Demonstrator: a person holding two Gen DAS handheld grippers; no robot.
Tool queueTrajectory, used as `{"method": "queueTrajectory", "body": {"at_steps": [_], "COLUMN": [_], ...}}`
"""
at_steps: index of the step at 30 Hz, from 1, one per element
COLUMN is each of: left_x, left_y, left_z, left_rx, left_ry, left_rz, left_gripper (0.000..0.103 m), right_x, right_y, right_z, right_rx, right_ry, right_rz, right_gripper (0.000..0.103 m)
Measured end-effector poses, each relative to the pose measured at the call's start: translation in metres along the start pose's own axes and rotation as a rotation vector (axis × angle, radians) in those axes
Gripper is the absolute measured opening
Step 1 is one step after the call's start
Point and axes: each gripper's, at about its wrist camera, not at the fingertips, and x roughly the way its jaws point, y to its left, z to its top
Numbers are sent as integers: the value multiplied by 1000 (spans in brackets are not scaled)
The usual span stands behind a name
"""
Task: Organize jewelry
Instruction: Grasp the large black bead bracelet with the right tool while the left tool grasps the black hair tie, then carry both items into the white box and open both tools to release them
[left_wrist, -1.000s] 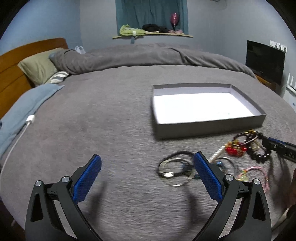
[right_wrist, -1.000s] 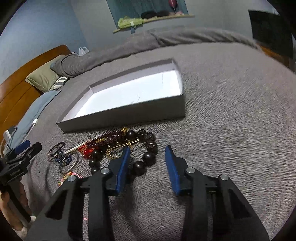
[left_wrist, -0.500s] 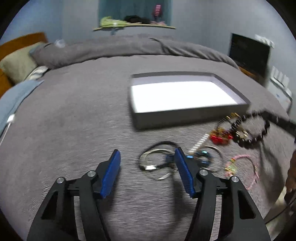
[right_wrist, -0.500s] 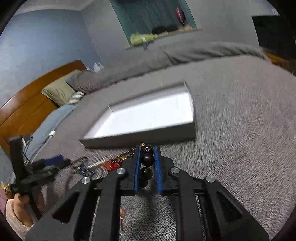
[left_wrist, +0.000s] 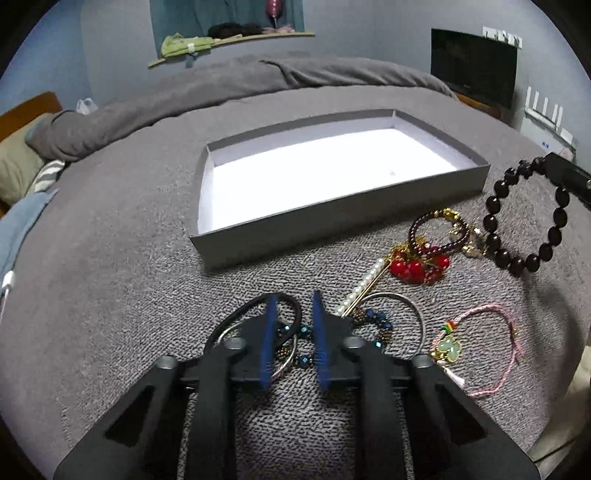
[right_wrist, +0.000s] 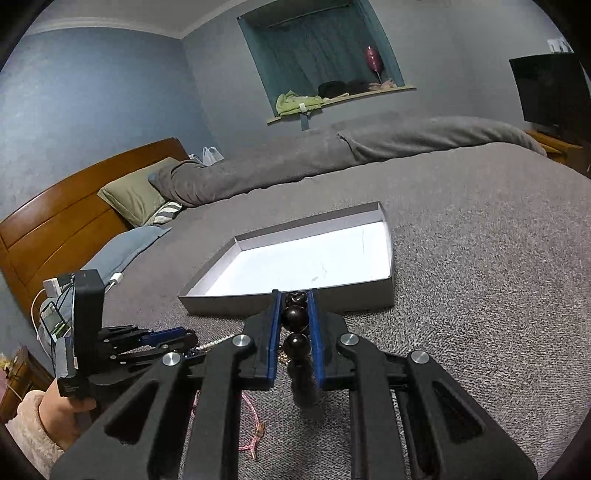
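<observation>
The jewelry lies in a loose cluster on the grey bed, just in front of an empty grey tray with a white floor. Farthest left, the left claw has just been closing, and its blue pads now stand close together over a blue bead bracelet tangled with a black ring and silver bangles; whether the pads actually pinch a strand I cannot tell. Right of that claw lie a pearl pin, red beads, and a pink cord bracelet. Farthest right, the right claw is clamped on a dark bead bracelet, lifted clear of the bed with its loop hanging below the pads, the tray just beyond.
</observation>
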Motion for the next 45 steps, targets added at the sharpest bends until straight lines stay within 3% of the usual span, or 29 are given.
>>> {"method": "queueTrajectory", "body": {"at_steps": [4,9,14,19,26,34,45], "left_x": [-11,-46,-69,-70,-27,49,99], "left_y": [4,11,26,37,57,65,76], "left_z": [3,13,34,59,106,136,137], "left_rx": [-23,-62,-117,-137,-198,-194,-207], "left_ry": [-32,-127,-189,-221,-234,-158,-32], "left_rz": [-39,-69,-155,-142,-114,-6,31], "left_gripper": [4,4,4,4,4,4,4], "right_x": [-4,-12,-18,-12,36,123,182], "right_y": [-2,-2,-4,-7,-19,-44,-78], "right_z": [4,14,39,68,107,112,104], "right_rx": [10,14,21,19,29,57,76], "right_ry": [-12,-42,-92,-132,-142,-12,151], "right_rz": [11,21,15,-6,-43,-2,-172], "right_gripper": [14,14,14,14,14,14,14]}}
